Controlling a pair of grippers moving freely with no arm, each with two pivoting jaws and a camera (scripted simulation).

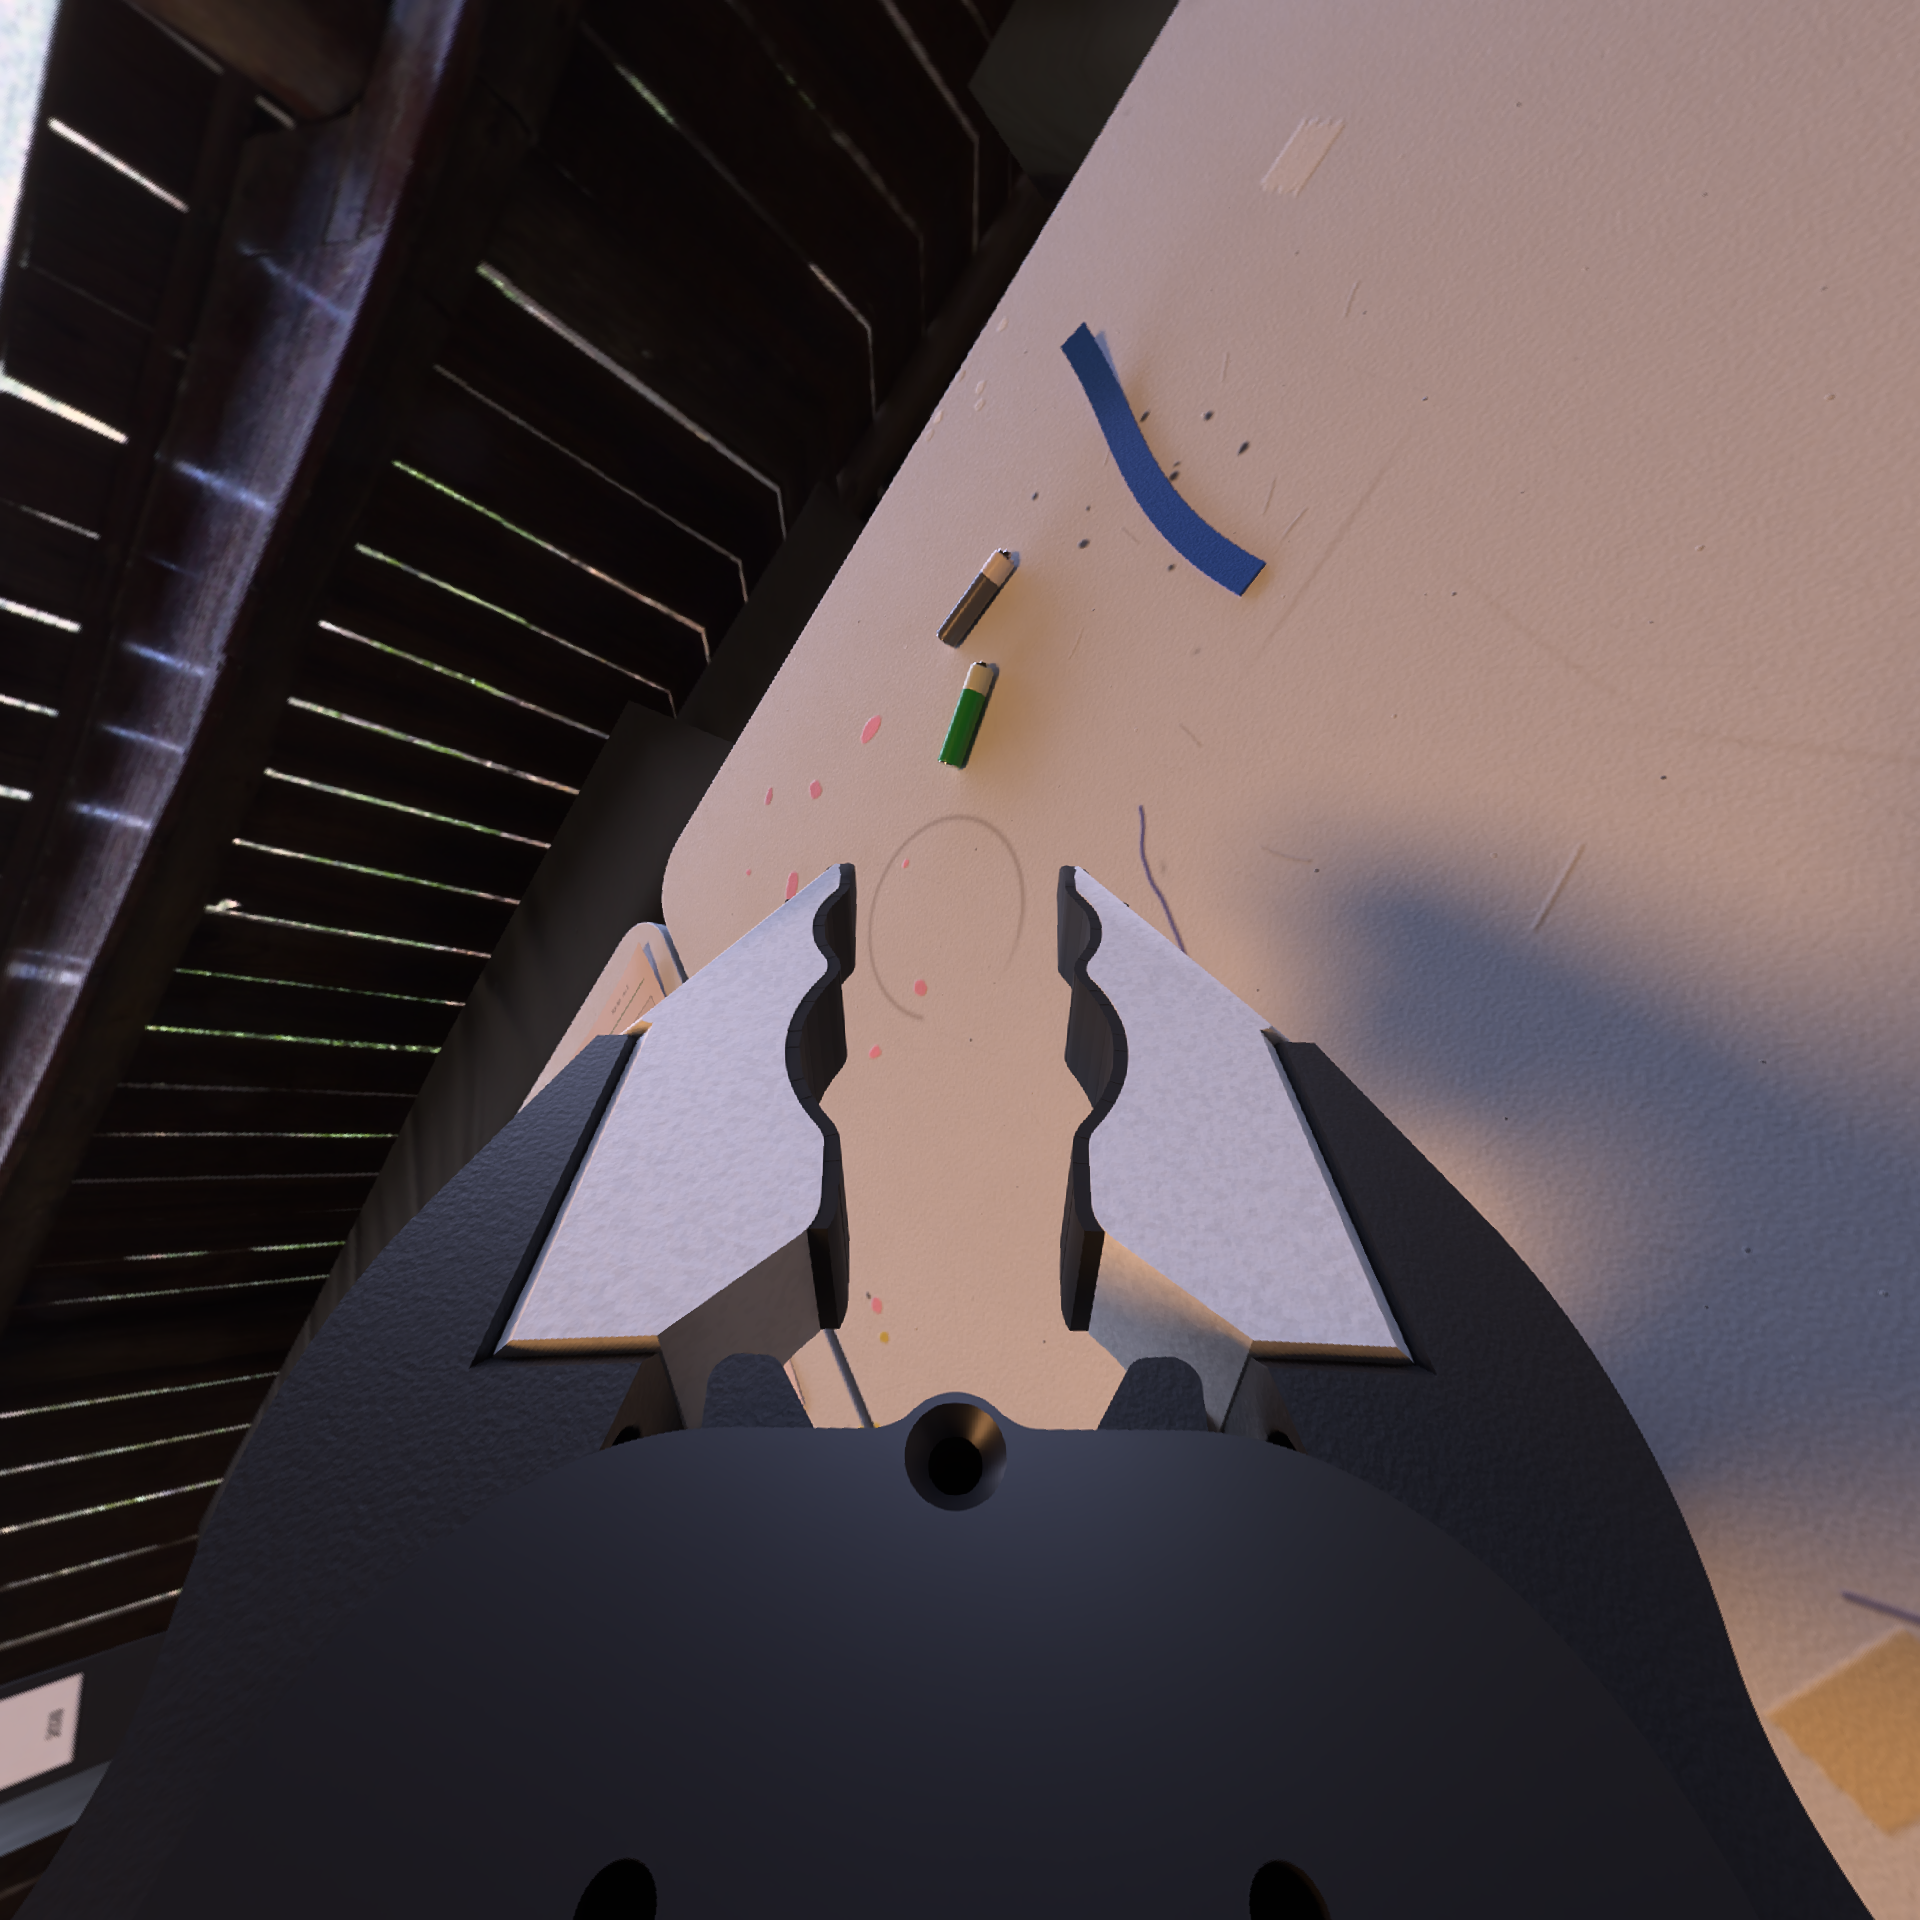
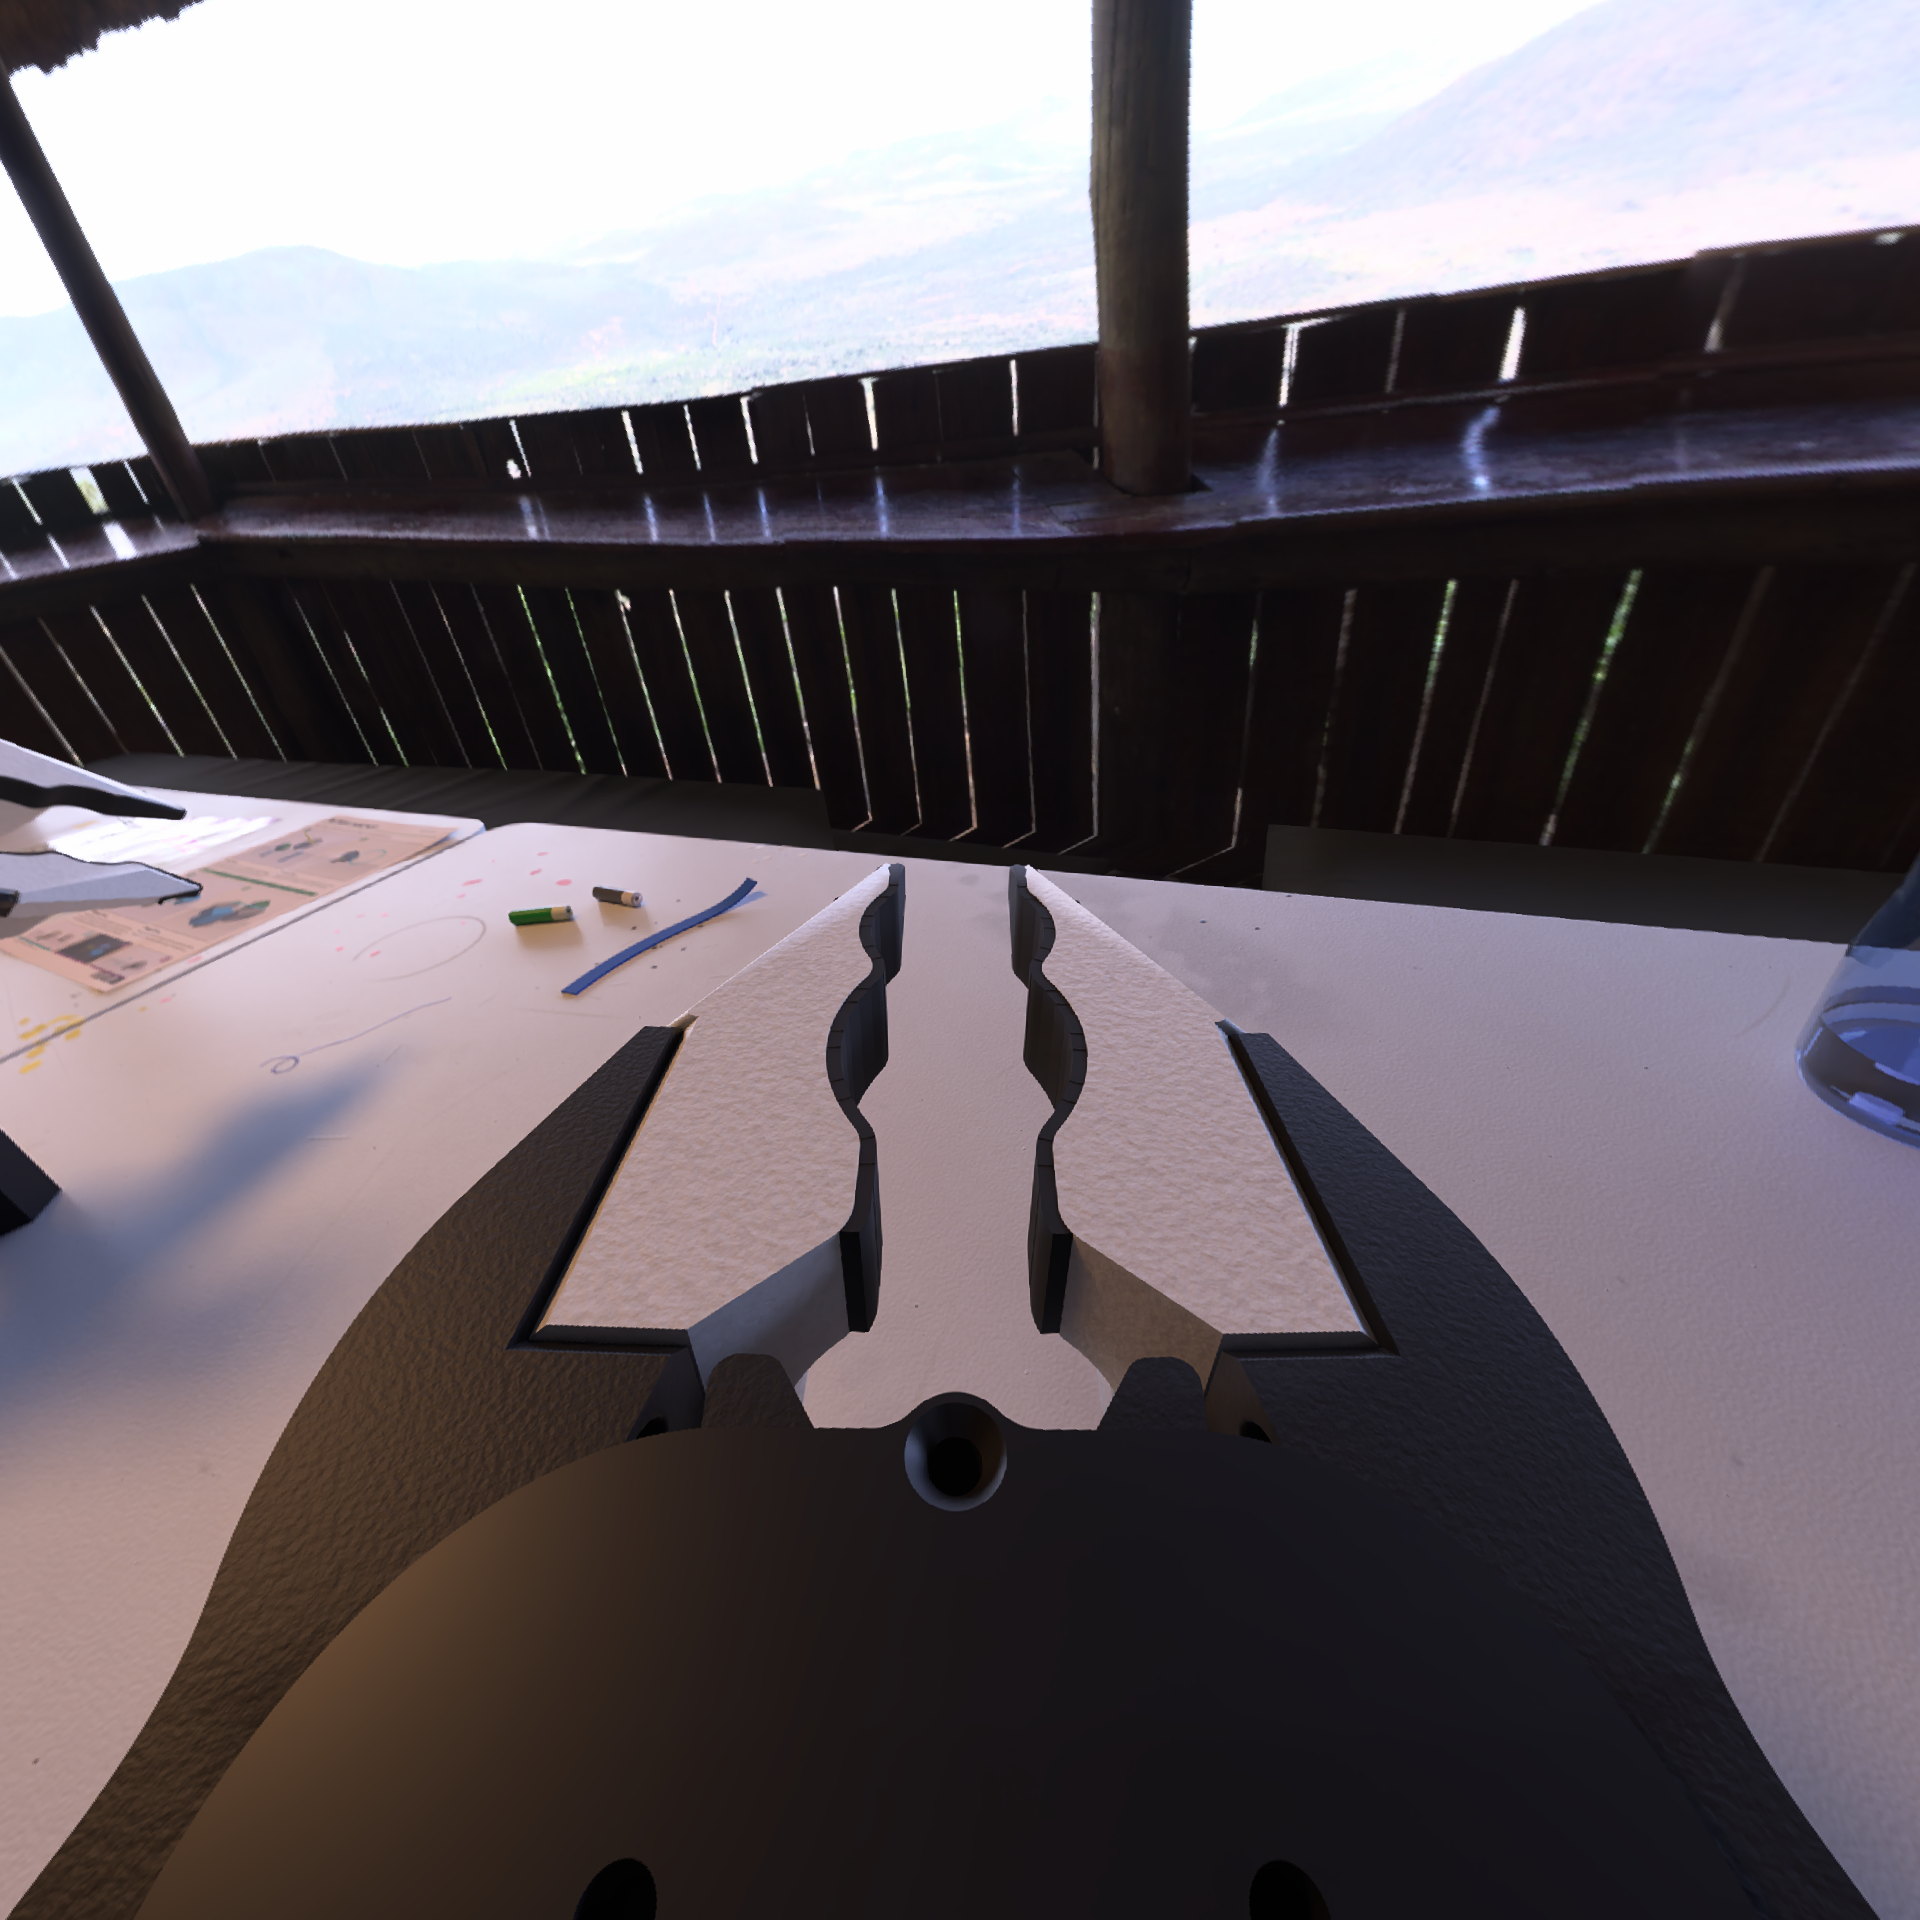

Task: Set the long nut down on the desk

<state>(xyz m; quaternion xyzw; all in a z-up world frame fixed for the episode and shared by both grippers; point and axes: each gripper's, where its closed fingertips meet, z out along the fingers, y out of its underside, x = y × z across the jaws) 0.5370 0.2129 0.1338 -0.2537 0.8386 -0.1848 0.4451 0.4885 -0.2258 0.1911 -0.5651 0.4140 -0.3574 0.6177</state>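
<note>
No long nut shows in either view. My left gripper (image 1: 956, 883) is open and empty, its fingers apart over the pale desk (image 1: 1507, 727), tilted, near a pencilled circle (image 1: 945, 925) by the desk's corner. My right gripper (image 2: 956, 883) is open and empty, held low over the same desk (image 2: 1455, 1091) and pointing at its far edge. The left gripper's fingers (image 2: 114, 878) show at the left edge of the right wrist view, apart and empty.
A green battery (image 1: 968, 715) (image 2: 540, 915), a grey battery (image 1: 979, 594) (image 2: 617, 896) and a curved blue strip (image 1: 1153, 468) (image 2: 665, 933) lie on the desk. A printed sheet (image 2: 208, 904) lies at the left. A blue glass flask (image 2: 1870, 1029) stands at the right edge. A dark slatted railing (image 2: 1039, 665) runs behind.
</note>
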